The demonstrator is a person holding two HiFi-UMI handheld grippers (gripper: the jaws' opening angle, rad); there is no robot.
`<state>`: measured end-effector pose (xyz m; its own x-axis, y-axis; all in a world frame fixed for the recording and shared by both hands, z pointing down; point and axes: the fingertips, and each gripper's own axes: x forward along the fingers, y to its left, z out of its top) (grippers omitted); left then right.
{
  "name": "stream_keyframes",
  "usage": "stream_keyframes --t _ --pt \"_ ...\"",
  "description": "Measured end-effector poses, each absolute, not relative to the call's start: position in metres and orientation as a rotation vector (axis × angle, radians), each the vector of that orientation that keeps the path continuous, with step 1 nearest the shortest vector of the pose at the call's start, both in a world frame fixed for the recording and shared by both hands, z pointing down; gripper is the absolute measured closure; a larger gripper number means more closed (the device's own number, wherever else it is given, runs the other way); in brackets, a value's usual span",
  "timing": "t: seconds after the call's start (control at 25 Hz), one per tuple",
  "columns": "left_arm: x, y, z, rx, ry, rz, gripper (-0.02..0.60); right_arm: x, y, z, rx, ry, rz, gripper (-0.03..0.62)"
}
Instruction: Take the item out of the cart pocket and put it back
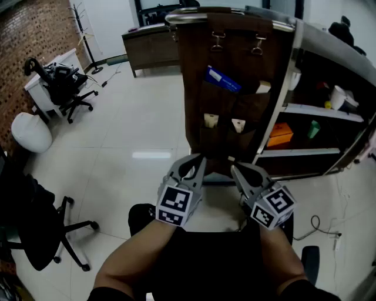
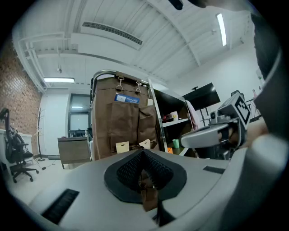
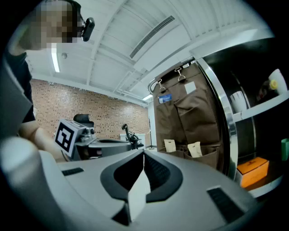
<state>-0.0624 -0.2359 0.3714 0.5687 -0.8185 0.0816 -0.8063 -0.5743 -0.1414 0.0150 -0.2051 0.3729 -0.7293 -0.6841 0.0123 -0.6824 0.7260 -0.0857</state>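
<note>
Blue packet [image 1: 222,79] pokes out of an upper pocket of the brown organiser [image 1: 197,64] hung on the cart [image 1: 235,16], far centre. Long axis tilted: upper end left, lower end right. Left gripper [image 1: 197,160] and right gripper [image 1: 236,170] near, side by side, jaws closed, nothing held.

Cloth, brown, matt, softly creased: pocket organiser [image 1: 232,94].
Metal, bright and polished: clips [image 1: 218,41], top rail [image 1: 176,17].
Paper or thin card, pale, matt: tags [image 1: 211,120].
Blue wrapper, slightly glossy: packet [image 1: 222,79].
Tile, light, glossy, mirror-like: floor [image 1: 141,123].
Brick, red, rough: wall [image 1: 29,47].
Plastic, grey, smooth, matt: left hand-held gripper [image 1: 198,159], right hand-held gripper [image 1: 235,169].
Black, finely ribbed: pads [image 2: 128,169].
</note>
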Motion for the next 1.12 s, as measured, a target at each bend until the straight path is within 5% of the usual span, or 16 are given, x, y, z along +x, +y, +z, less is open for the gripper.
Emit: stream_keyframes --t 0.08,0.2,0.44,0.56,1.12 --pt "-0.056 -0.250 0.364 -2.689 1.376 -0.242 0.576 0.017 -0.204 0.373 -1.144 2.903 -0.132 0.574" --pt "-0.050 -0.279 0.353 -2.658 1.365 -0.283 0.442 0.020 -0.204 0.373 -1.129 2.900 -0.133 0.574" --pt "-0.040 -0.344 0.352 -2.681 1.363 -0.352 0.407 0.029 -0.205 0.375 -1.112 2.883 -0.158 0.574" --pt "-0.036 -0.366 0.365 -2.708 1.359 -0.425 0.341 0.034 -0.206 0.374 -1.104 2.869 -0.173 0.574" --pt "-0.035 -0.406 0.391 -2.699 1.308 -0.554 0.341 0.048 -0.215 0.384 -1.107 2.839 -0.239 0.574"
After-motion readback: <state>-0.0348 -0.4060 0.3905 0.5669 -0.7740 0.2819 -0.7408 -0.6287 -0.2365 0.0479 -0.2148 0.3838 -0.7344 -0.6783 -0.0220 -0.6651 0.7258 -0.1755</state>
